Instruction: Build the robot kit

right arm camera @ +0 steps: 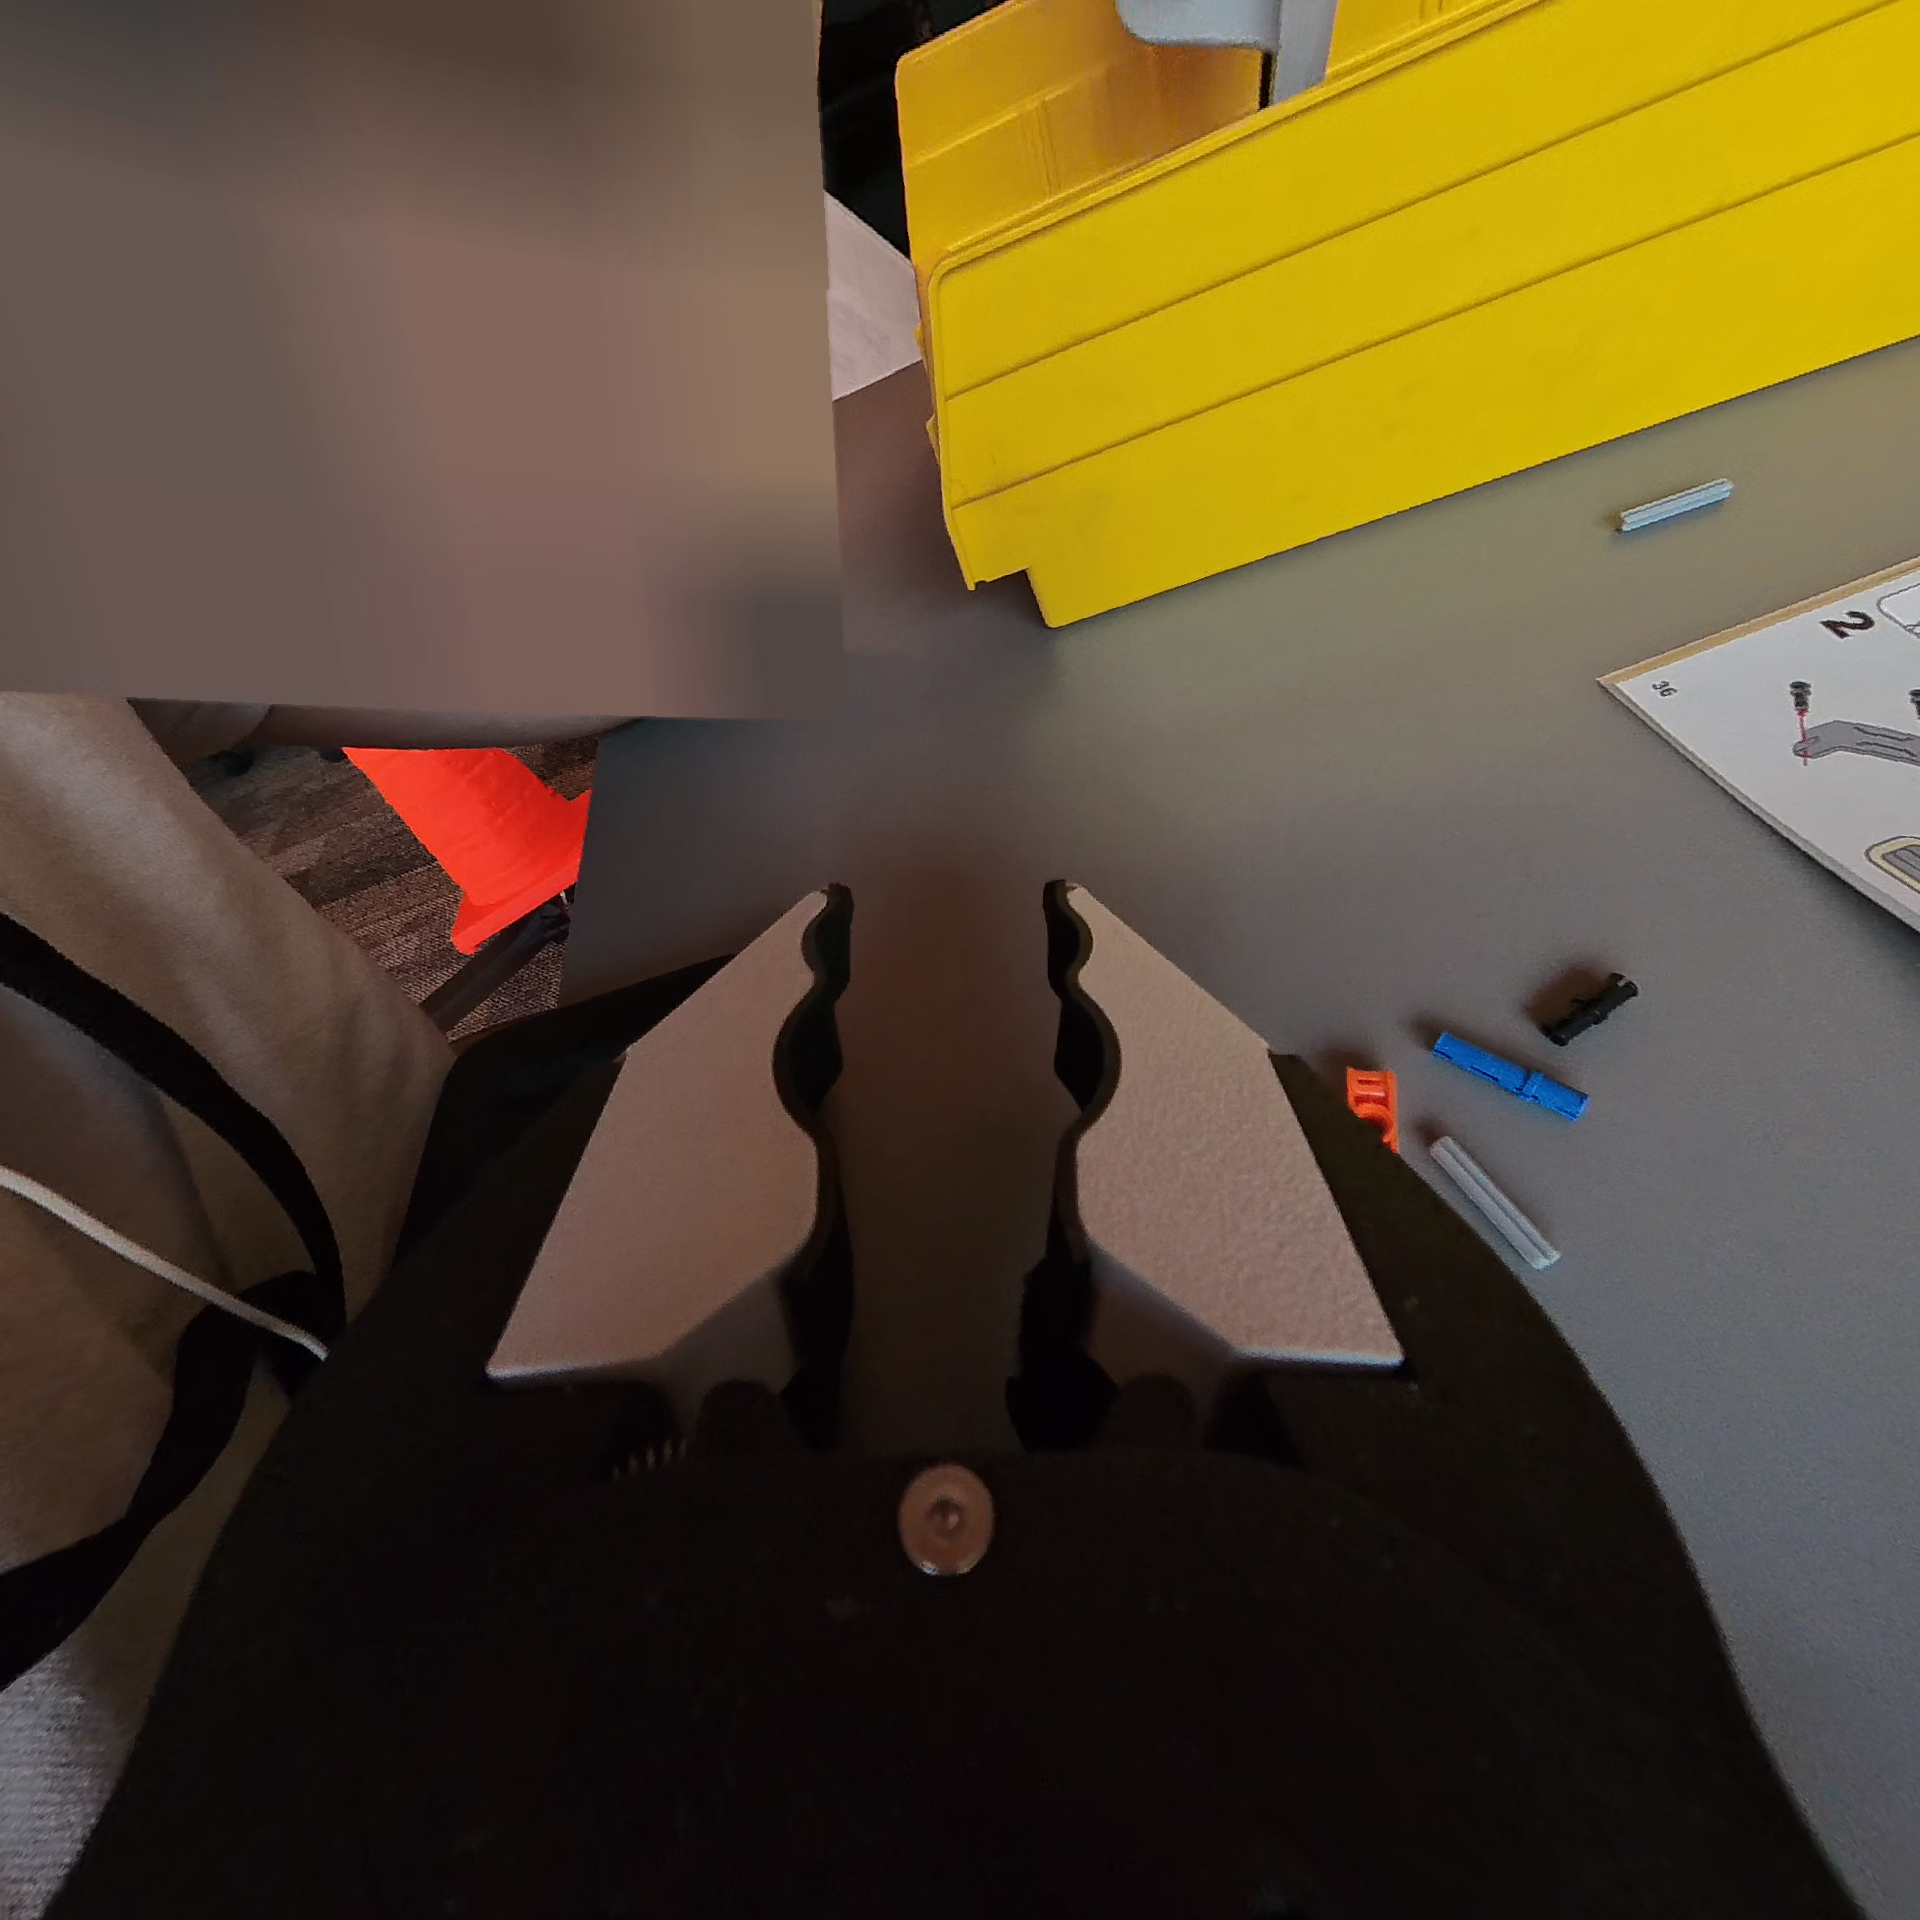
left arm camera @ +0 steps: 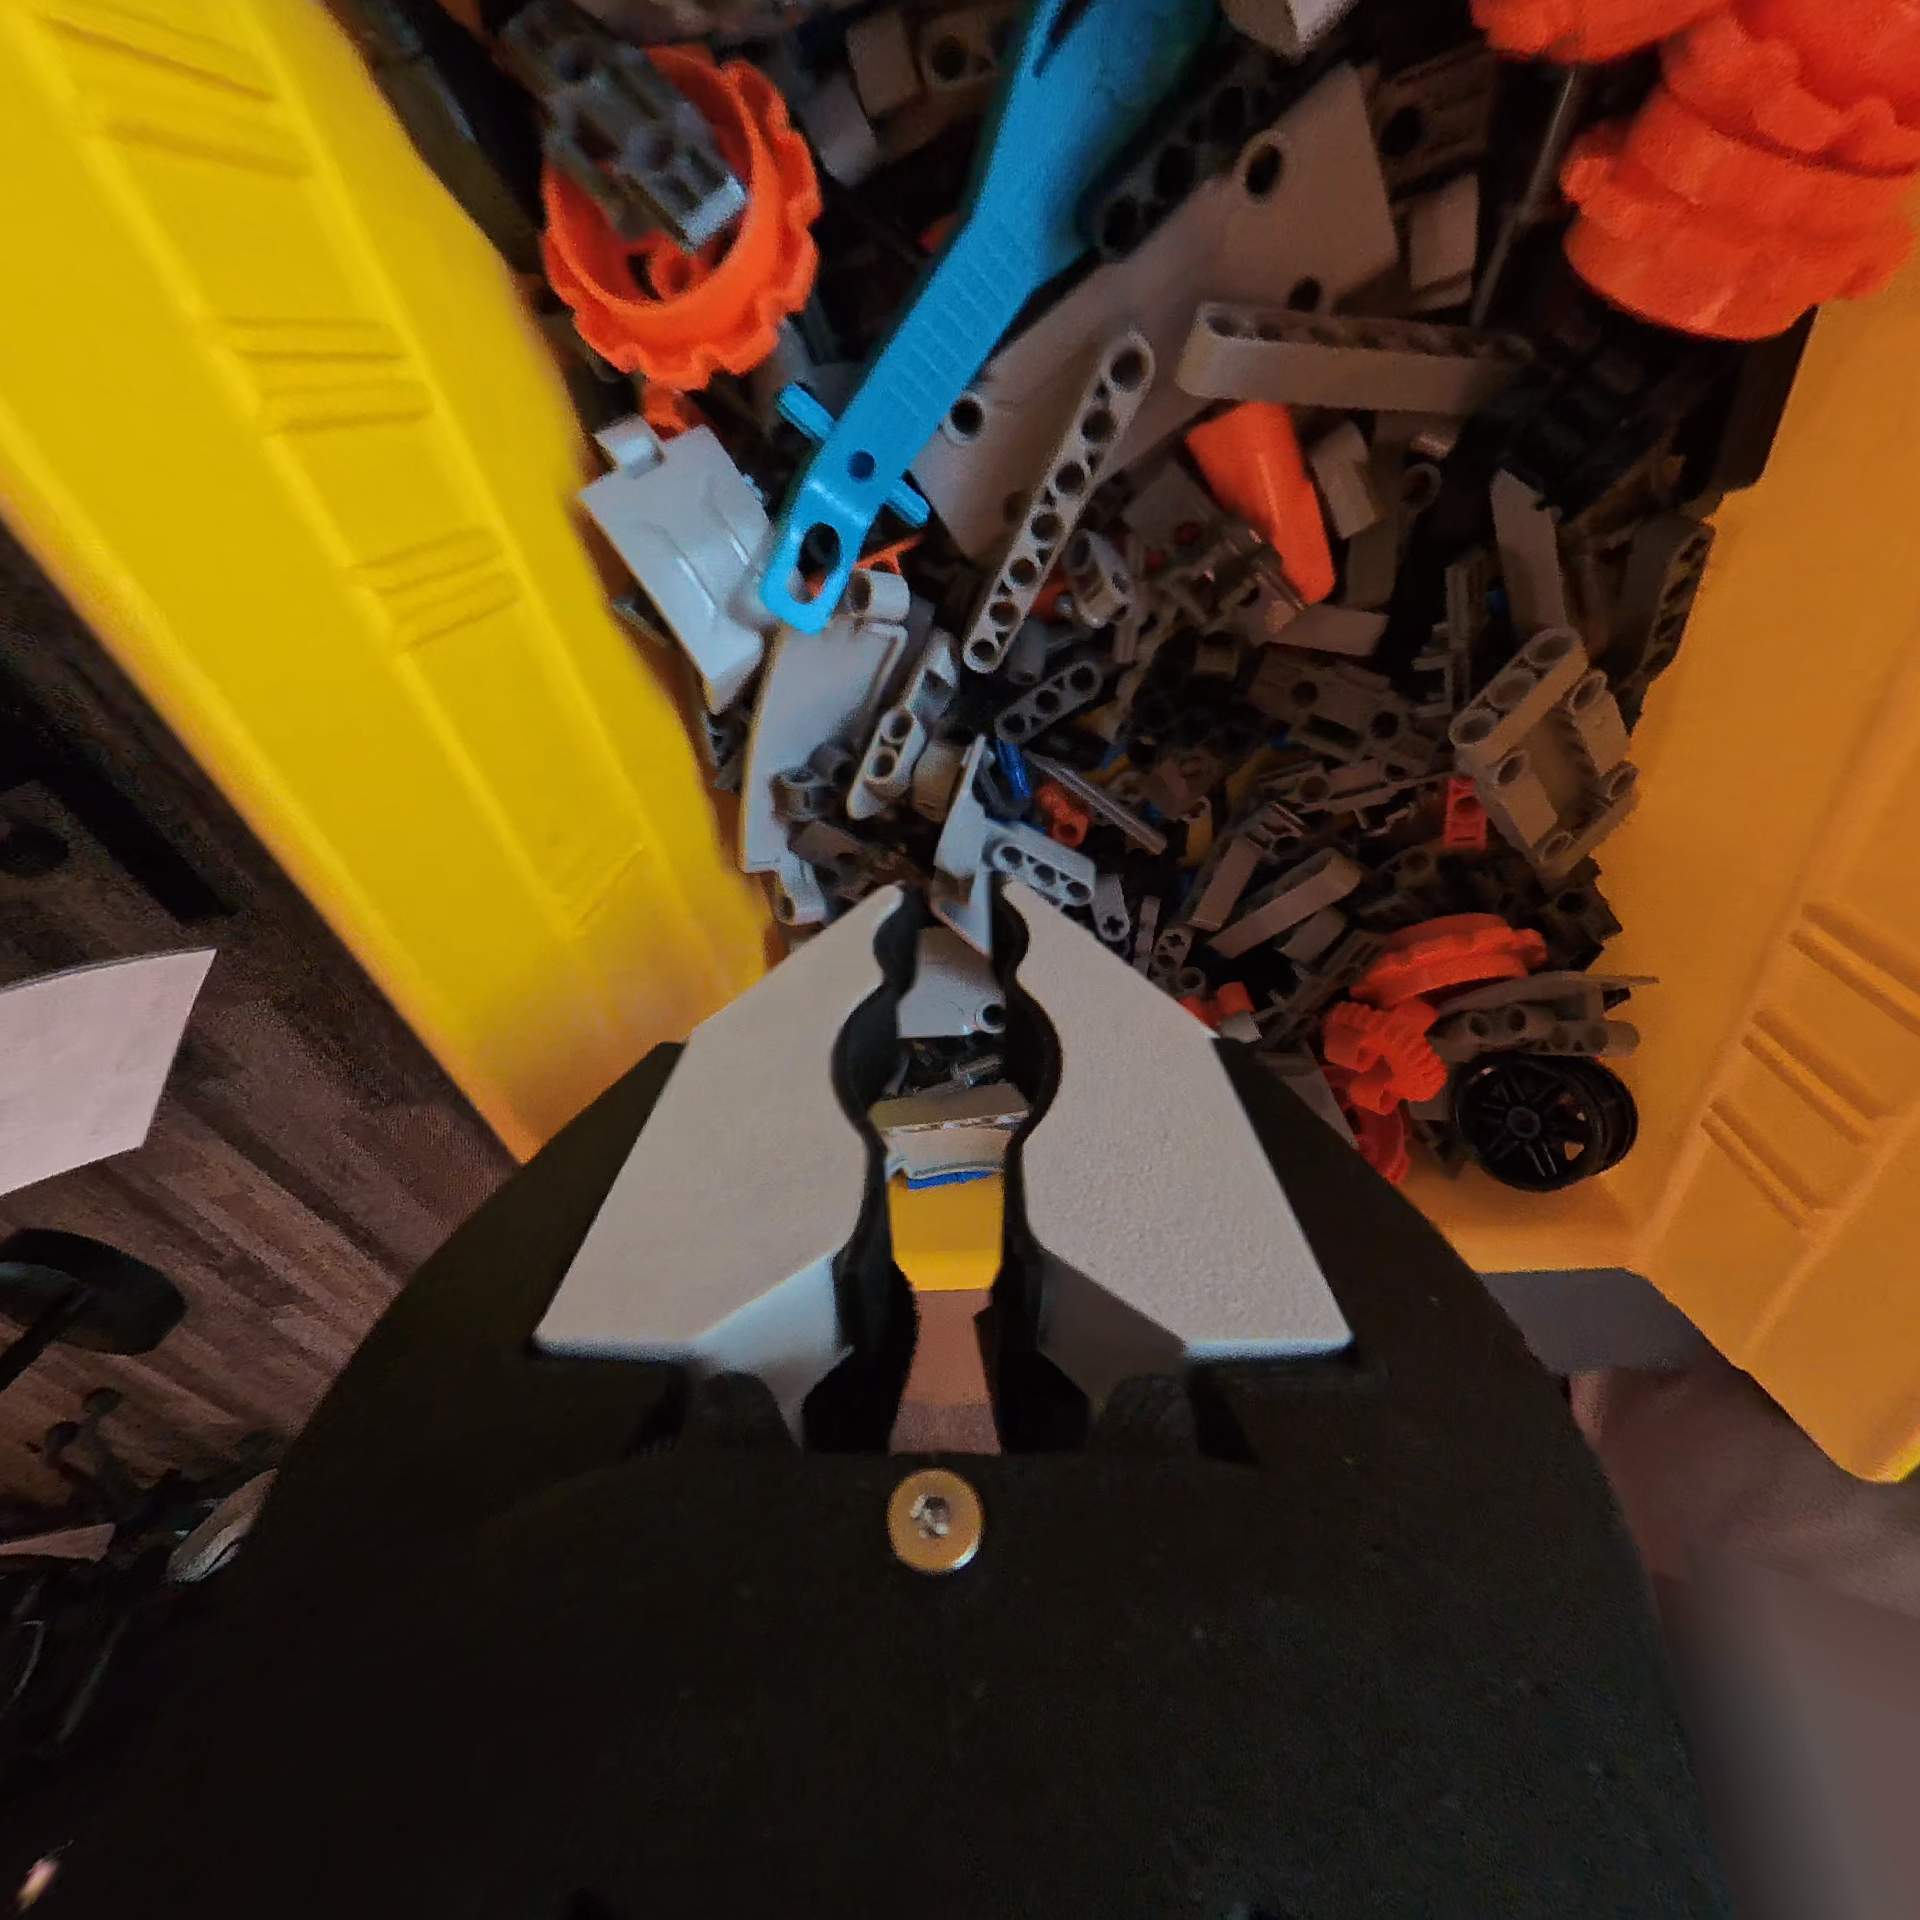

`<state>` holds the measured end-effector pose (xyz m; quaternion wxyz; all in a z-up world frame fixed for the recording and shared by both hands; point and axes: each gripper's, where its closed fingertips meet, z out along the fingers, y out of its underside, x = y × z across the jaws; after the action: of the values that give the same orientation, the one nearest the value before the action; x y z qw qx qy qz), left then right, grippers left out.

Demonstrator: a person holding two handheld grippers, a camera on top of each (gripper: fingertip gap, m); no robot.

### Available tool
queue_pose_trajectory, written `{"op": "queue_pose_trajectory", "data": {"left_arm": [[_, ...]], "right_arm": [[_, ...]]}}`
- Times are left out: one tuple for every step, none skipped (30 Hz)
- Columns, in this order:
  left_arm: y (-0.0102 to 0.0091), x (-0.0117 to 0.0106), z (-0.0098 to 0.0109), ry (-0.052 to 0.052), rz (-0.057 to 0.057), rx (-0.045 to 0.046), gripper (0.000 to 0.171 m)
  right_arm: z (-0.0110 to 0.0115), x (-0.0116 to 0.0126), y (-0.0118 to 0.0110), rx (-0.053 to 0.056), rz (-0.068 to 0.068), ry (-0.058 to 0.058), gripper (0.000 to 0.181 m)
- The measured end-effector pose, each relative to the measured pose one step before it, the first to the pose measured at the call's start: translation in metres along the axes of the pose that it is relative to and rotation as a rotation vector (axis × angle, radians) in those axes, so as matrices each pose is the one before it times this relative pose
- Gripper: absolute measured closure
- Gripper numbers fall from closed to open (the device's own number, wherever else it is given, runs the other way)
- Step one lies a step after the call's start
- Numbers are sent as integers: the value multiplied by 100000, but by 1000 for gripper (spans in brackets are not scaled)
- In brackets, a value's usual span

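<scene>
The left gripper (left arm camera: 951,904) reaches into a yellow bin (left arm camera: 343,582) of loose toy building pieces, fingers nearly closed around a grey piece (left arm camera: 961,868). The right gripper (right arm camera: 948,894) hovers half-open and empty above the grey table (right arm camera: 1299,790), near 5 small pins (right arm camera: 1509,1075).

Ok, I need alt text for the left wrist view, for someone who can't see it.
The left hand-held gripper, nearly shut, pinches a light grey curved panel at the edge of a jumble of grey, black and orange building-toy parts inside a yellow bin. A long blue piece and an orange ring lie farther back.
</scene>
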<state>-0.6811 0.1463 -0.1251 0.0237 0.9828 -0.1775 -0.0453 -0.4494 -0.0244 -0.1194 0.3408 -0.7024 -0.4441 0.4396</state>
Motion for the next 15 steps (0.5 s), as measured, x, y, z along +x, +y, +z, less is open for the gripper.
{"op": "queue_pose_trajectory", "data": {"left_arm": [[-507, 2, -384, -249, -880, 3116, 145], [-786, 517, -459, 2103, 246, 4499, 137], [-912, 1171, -434, 4974, 1975, 4883, 140], [-818, 1447, -248, 5774, 3578, 3728, 144], [-610, 1162, 33, 3488, 4357, 1733, 153], [-486, 662, 289, 657, 4454, 297, 163], [-502, 459, 447, 262, 3924, -10, 171], [-483, 748, 523, 3128, 2573, -101, 171], [-343, 921, 524, 5178, 993, -709, 171], [-172, 486, 505, 2964, 24, -1334, 171], [-61, -8, 459, 97, -11, -1548, 171], [-42, 15, 433, 445, 518, -1204, 171], [-23, 103, 407, 1415, 467, -1057, 171], [73, -120, 387, 422, -460, -1439, 171], [130, -375, 306, -1037, -1224, -1616, 171]], "right_arm": [[12, -11, 24, -69, 90, -60, 144], [8, -18, 0, -23, 20, -100, 144], [6, -4, 2, -39, -38, -34, 144], [1, 7, 16, -24, -96, 42, 144], [2, 23, 11, -40, -12, 70, 144], [-5, 5, 7, -20, 164, -49, 144], [2, -8, -7, 81, 212, -124, 144], [-7, 2, -1, 89, 121, -48, 144], [0, 6, -2, -11, 40, -2, 144], [0, 1, 15, -48, -18, -25, 144], [-21, -8, -5, 20, 26, -50, 144], [-8, -17, -17, 138, 138, -152, 144], [-8, -26, -35, 177, 227, -209, 144], [-10, 8, -17, 146, 223, -162, 144], [-5, 23, 2, 45, 239, -54, 144]]}}
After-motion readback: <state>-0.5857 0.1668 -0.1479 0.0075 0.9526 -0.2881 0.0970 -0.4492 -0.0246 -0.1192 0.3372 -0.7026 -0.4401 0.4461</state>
